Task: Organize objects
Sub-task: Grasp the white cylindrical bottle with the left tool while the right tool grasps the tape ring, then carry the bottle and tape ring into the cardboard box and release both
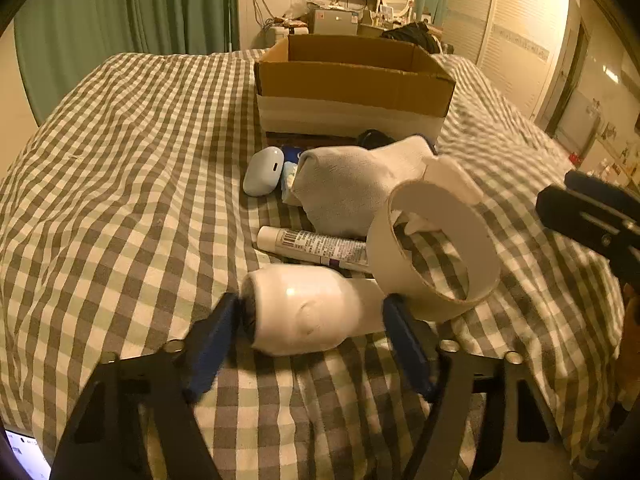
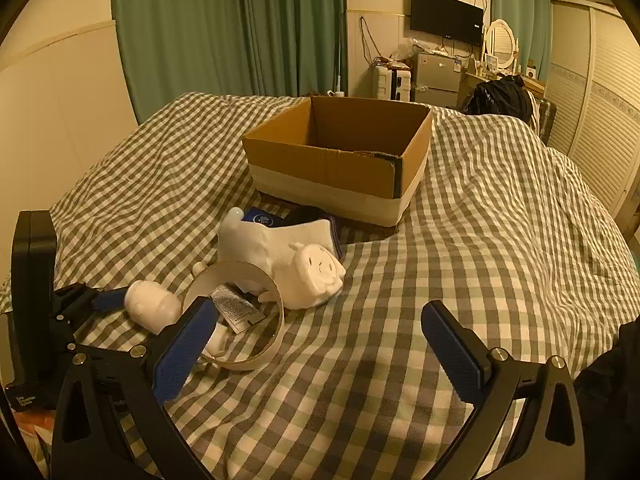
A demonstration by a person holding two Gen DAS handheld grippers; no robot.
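Checked bedspread: left claw pads touching smooth white rounded bottle.

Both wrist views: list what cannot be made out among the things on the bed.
- Cardboard box: its floor is hidden by the near wall in the left wrist view, mostly in the right too.
- Dark object: the white sock covers most of it in both views.
- Tube: print too small; the tape ring covers one end.
- Left tongs: whether both pads press the white bottle is unclear.

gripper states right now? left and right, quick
Left hand-held gripper: around the white rounded plastic bottle; grip cannot be told.
Right hand-held gripper: open, holding nothing.
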